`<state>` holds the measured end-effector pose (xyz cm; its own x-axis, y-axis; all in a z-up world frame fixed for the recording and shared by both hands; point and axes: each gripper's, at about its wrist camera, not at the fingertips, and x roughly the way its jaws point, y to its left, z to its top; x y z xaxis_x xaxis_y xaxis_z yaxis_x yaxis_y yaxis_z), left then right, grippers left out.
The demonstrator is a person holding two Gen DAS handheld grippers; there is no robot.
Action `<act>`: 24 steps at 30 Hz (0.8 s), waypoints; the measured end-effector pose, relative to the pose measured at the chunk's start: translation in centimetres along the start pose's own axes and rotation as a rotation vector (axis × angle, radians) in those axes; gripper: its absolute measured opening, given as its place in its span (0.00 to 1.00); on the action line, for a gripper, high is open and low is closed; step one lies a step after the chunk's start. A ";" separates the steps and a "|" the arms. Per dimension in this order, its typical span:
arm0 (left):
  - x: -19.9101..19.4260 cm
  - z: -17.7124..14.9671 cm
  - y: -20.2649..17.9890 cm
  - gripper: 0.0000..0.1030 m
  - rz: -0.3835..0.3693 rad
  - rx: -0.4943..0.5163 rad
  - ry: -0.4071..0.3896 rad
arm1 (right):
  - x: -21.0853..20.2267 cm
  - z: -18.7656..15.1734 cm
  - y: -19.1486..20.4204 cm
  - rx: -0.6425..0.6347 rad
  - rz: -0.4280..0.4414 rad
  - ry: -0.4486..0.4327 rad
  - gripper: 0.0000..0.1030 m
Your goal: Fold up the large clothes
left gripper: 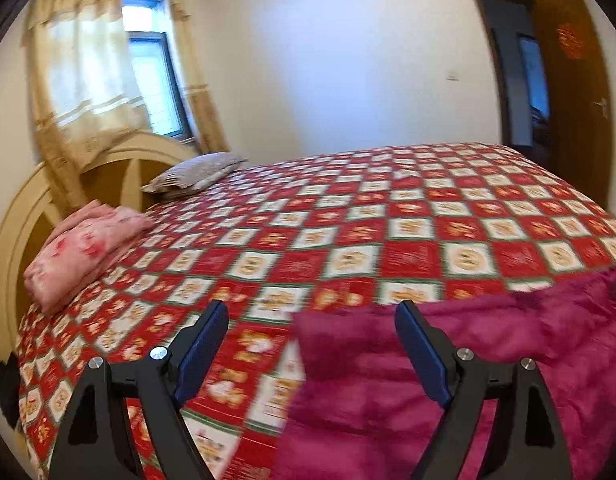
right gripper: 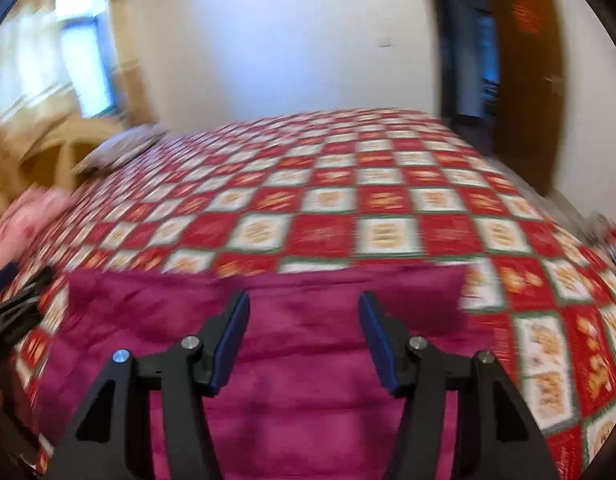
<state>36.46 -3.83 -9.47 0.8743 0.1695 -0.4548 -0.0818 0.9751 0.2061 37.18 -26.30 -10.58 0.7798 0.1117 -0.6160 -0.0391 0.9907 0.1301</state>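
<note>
A fuzzy magenta garment (left gripper: 488, 364) lies folded on the near part of the bed (left gripper: 348, 216); its straight far edge shows in the right wrist view (right gripper: 268, 320). My left gripper (left gripper: 312, 320) is open over the garment's left corner, with nothing between its blue pads. My right gripper (right gripper: 304, 312) hovers open above the middle of the garment, jaws apart and empty. The left gripper (right gripper: 16, 308) also shows as a black shape at the left edge of the right wrist view.
The bed carries a red and cream checked quilt (right gripper: 348, 200). A folded pink blanket (left gripper: 80, 252) and a grey pillow (left gripper: 196, 172) lie by the headboard (left gripper: 24, 220). A curtained window (left gripper: 148, 64) is at the left, a brown door (left gripper: 572, 80) at the right.
</note>
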 end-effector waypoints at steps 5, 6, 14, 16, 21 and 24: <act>0.8 -0.7 -5.3 0.83 -0.005 0.137 -0.010 | 4.0 -1.5 3.2 -0.157 -0.021 0.063 0.40; 1.6 -0.9 -6.1 0.83 0.000 0.163 0.002 | 4.9 -1.8 2.7 -0.145 -0.042 0.077 0.40; 7.7 -3.2 -7.8 0.83 0.021 0.171 0.141 | 7.2 -3.9 -2.9 0.029 -0.074 0.114 0.40; 8.2 -3.7 -7.9 0.83 0.016 0.163 0.150 | 7.2 -3.9 -2.9 0.038 -0.069 0.106 0.40; 8.9 -4.3 -8.0 0.84 0.012 0.160 0.162 | 7.3 -4.2 -2.9 0.049 -0.057 0.092 0.40; 9.3 -4.6 -8.3 0.85 0.011 0.167 0.175 | 7.4 -4.4 -3.2 0.063 -0.047 0.093 0.40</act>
<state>43.05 -9.67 -19.35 0.7765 0.2163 -0.5918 0.0022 0.9383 0.3458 40.36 -28.32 -18.99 0.7186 0.0753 -0.6913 0.0377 0.9885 0.1468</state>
